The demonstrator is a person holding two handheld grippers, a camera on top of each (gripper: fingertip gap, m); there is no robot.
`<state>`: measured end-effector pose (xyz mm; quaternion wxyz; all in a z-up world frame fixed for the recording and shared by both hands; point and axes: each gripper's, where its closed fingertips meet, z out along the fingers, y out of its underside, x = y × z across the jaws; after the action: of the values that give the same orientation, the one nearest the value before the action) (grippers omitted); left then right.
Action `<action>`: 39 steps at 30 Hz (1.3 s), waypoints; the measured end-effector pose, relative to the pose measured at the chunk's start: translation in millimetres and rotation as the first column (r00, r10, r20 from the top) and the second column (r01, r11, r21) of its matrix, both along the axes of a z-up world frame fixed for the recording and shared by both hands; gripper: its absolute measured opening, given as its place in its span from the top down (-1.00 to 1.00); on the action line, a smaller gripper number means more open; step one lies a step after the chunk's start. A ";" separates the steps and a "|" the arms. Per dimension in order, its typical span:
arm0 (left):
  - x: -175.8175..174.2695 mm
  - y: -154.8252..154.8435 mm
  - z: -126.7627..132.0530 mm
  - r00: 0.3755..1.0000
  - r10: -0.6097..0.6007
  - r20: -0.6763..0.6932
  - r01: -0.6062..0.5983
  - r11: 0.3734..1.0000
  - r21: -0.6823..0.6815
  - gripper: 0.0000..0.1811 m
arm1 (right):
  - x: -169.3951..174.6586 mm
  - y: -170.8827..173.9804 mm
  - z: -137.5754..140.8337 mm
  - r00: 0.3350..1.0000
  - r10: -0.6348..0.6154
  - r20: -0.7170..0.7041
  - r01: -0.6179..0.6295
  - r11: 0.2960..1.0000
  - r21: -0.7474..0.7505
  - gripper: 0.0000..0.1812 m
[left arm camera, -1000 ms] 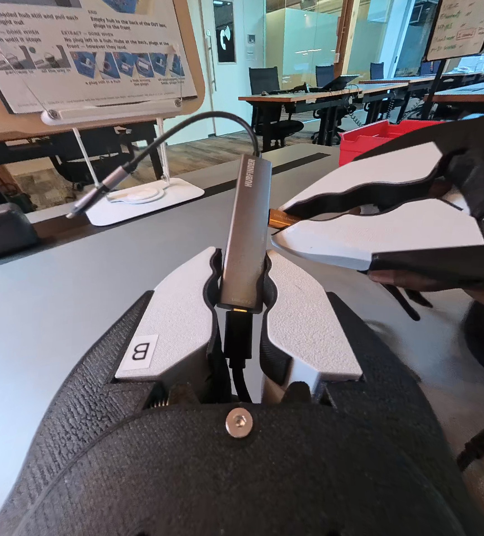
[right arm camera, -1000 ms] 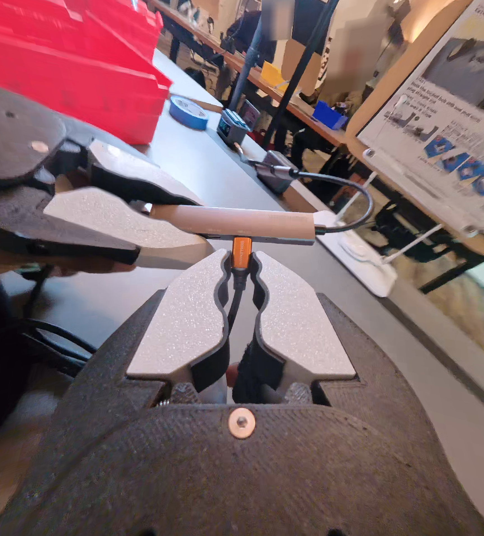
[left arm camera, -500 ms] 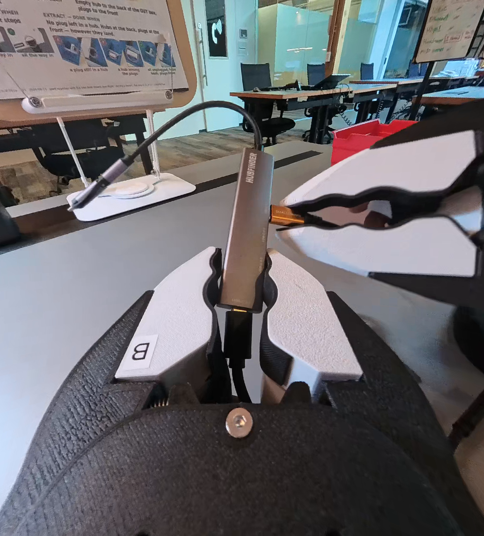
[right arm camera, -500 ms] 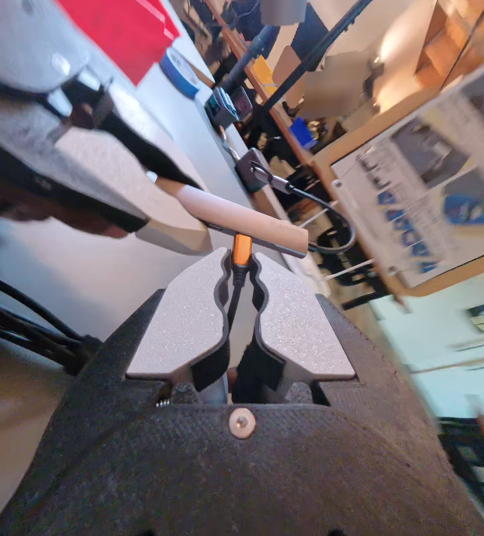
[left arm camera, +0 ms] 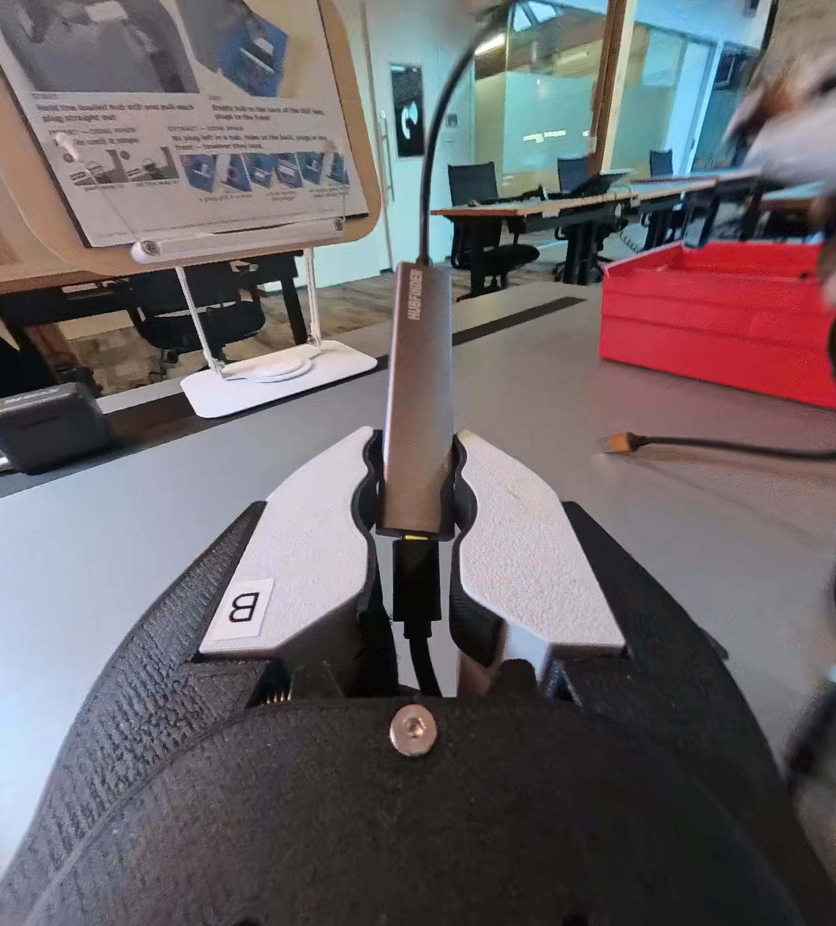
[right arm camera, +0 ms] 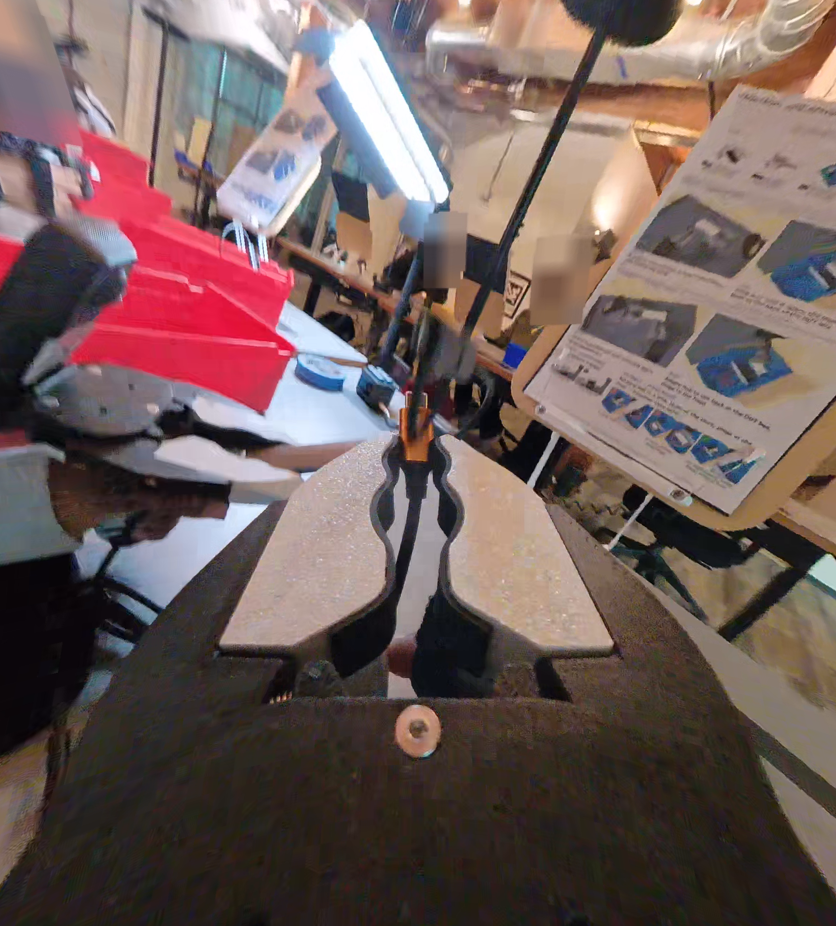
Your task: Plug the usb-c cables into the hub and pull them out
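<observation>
Orange plug is now out of the hub, pinched in the right gripper & swung clear, while the left gripper stays clamped on the hub w/ the black plug still seated, so that's prob next.

One hub, two plugs: black, orange; two red bins.

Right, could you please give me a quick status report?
Left gripper shut on slim grey metal hub. Right gripper shut on orange-tipped black cable plug, clear of hub. Black plug seated in hub's near end.
</observation>
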<state>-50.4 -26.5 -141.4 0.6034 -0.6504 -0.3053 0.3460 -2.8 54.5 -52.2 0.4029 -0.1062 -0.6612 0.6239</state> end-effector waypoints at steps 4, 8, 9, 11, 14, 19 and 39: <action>6.0 3.2 -1.5 1.000 -0.010 -0.014 0.009 1.000 -0.030 0.72 | 4.1 19.2 33.6 0.998 0.047 0.043 -0.041 0.990 -0.133 0.87; 6.0 1.2 1.4 0.999 0.012 -0.045 -0.014 0.999 -0.047 0.72 | 6.9 39.2 53.8 0.989 0.102 0.105 -0.082 0.980 -0.180 0.87; 5.8 0.0 2.4 0.999 0.017 -0.047 -0.019 0.999 -0.039 0.72 | 9.1 43.9 54.8 0.987 0.104 0.122 -0.086 0.985 -0.149 0.87; 4.9 -6.2 6.8 0.998 0.039 -0.045 -0.039 0.999 0.010 0.72 | 12.0 52.2 45.0 0.981 0.087 0.175 -0.089 0.996 0.005 0.87; 2.4 -20.7 11.2 0.999 0.030 0.013 -0.032 0.989 0.147 0.72 | 7.8 85.5 49.4 0.991 -0.036 0.131 0.015 0.987 0.158 0.87; 4.3 -22.2 11.8 1.000 0.011 0.013 -0.013 0.988 0.154 0.72 | 10.3 170.7 126.5 0.974 -0.223 -0.028 0.225 0.973 0.051 0.87; 0.3 -20.3 3.4 1.000 0.009 0.029 -0.013 0.991 0.133 0.72 | -29.5 393.5 34.7 0.785 -0.620 0.001 0.516 0.654 -0.553 0.87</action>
<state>-50.1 -46.8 -137.9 0.6393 -0.6117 -0.3399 0.3189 -32.3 448.0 -17.6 0.5937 -0.3548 -0.3560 0.6284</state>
